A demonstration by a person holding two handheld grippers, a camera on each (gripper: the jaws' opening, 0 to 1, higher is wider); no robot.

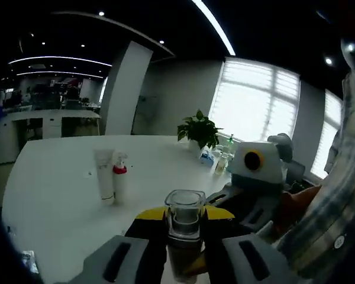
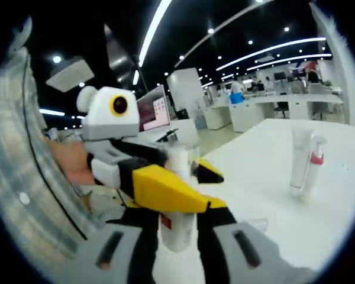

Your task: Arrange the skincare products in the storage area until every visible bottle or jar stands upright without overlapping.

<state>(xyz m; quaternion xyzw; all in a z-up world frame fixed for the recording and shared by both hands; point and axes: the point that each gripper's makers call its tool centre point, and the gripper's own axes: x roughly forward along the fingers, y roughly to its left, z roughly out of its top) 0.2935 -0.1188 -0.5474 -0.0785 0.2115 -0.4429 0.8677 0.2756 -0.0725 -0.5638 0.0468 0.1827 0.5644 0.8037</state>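
A: Clear plastic, square-capped, that small skincare bottle stands upright between the jaws of the left gripper, which are closed in against its sides just under the cap.

B: And from the other side? In the right gripper view a pale bottle with a clear top sits between the right gripper jaws too, with the left gripper's yellow-and-black jaws against it.

A: So both grippers are nearly closed, each with that one bottle between its jaws. It is held up above the near edge of the white worktop.

B: What else stands out there?

A: Well apart from the held bottle, a white squeeze tube standing on its cap and, just beside it and touching or nearly so, a white pump bottle with a red collar. Both are upright.

B: Further back?

A: A green potted plant near the far edge of the worktop, with a few small bottles beside it, too small to tell apart. A person's striped sleeve runs along the right side of the left gripper view.
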